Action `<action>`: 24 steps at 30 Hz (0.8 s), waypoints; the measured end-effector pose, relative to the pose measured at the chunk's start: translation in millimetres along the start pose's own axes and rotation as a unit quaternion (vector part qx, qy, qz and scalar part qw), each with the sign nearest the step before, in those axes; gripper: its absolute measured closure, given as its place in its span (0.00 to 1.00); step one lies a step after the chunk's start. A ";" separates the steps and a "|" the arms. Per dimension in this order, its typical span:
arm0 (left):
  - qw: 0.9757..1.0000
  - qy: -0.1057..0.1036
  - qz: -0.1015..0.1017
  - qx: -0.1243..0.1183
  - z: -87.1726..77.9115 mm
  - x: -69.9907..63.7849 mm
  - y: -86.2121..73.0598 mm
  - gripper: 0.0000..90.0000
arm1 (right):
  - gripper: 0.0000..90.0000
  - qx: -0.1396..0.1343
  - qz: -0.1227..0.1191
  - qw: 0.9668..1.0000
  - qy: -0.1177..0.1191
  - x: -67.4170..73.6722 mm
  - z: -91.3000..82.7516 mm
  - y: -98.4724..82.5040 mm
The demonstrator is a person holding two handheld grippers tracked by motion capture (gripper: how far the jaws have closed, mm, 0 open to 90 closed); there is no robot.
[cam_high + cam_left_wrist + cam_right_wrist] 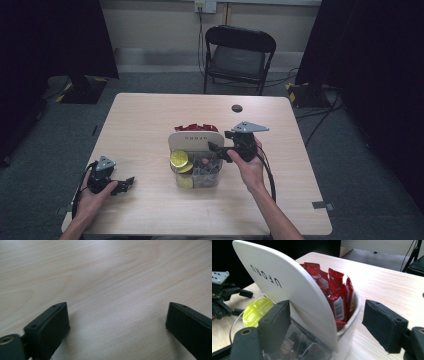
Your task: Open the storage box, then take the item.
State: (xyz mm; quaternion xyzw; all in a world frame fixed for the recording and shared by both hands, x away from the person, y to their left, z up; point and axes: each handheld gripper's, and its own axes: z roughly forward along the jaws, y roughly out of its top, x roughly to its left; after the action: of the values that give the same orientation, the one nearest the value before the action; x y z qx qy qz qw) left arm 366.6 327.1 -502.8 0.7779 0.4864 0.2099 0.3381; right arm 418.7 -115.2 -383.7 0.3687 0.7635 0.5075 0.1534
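Right gripper view: right gripper (324, 322) jaws open, straddling organizer (287, 290).

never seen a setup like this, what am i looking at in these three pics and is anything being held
A person sits at a wooden table with hand-held tongs in each hand. One picture looks down from above; the other two come from small cameras riding on each pair of tongs, looking along their black jaws.

On the table stands an organizer: a white panel with red packets behind it and a clear tub in front holding yellow-green capsules.

The left tongs rest near the table edge, open over bare wood, holding nothing.

The right tongs reach the organizer's side. In their own view the jaws straddle the white panel with a gap on one side, so it is not gripped yet.
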 end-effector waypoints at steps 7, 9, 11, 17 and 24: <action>1.000 0.001 -0.001 -0.005 -0.2 0.7 1.2 0.13 | 0.25 -0.004 0.012 1.000 0.003 -6.2 -0.7 -0.8; 1.000 -0.001 -0.002 -0.005 -0.2 0.1 2.5 0.19 | 0.25 -0.005 0.012 1.000 0.004 -6.3 0.5 -0.6; 1.000 -0.003 0.003 -0.002 -0.2 0.0 3.5 0.19 | 0.25 -0.006 0.012 1.000 0.005 -7.2 1.6 -0.7; 0.999 -0.043 0.013 -0.017 -6.1 -8.5 9.7 0.20 | 0.26 -0.004 0.017 1.000 0.009 -7.0 6.4 -1.1; 0.997 -0.063 0.028 -0.034 -14.4 -24.2 20.9 0.19 | 0.27 -0.003 0.012 1.000 0.010 -3.2 9.2 -0.9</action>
State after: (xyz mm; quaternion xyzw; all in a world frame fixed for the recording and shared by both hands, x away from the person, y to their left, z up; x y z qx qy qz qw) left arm 359.4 303.7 -477.7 0.7910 0.4349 0.1859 0.3882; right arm 426.0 -111.6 -388.9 0.3726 0.7587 0.5155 0.1408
